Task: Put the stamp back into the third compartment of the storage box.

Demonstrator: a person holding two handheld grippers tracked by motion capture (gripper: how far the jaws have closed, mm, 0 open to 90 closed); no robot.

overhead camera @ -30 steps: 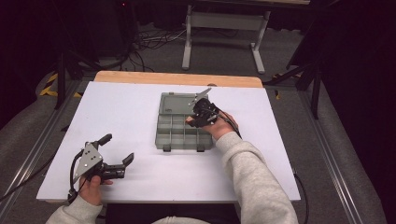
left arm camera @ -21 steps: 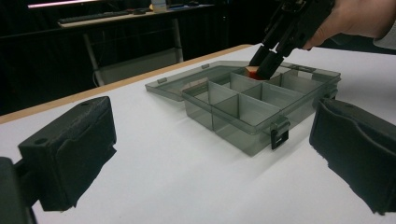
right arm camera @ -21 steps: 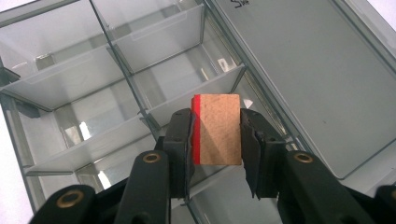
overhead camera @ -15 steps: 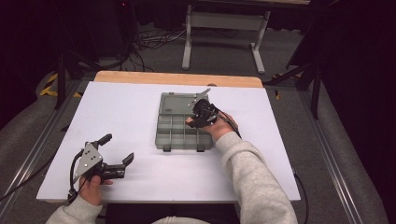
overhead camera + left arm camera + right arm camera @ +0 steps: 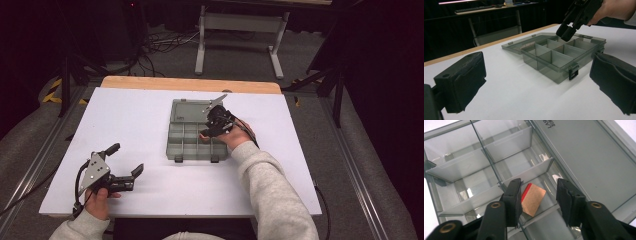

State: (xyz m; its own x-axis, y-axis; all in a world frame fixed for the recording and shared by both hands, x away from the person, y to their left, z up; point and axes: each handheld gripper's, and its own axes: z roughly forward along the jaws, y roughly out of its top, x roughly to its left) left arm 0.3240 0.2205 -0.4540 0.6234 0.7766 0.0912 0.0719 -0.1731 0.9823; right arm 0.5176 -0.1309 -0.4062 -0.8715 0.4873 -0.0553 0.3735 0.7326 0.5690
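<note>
Both tongs gape, the right tongs [image 5: 537, 195] partly hiding a brown card [image 5: 533, 198] in the organizer box [image 5: 180, 145].

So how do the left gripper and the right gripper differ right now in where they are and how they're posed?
The left gripper sits low near the table's front left edge, well clear of the organizer box; the right gripper hangs over the box's open compartments. The left points sideways toward the box; the right tips downward, its jaws straddling a small brown card with a red edge without touching it. Both are open and hold nothing.
</note>
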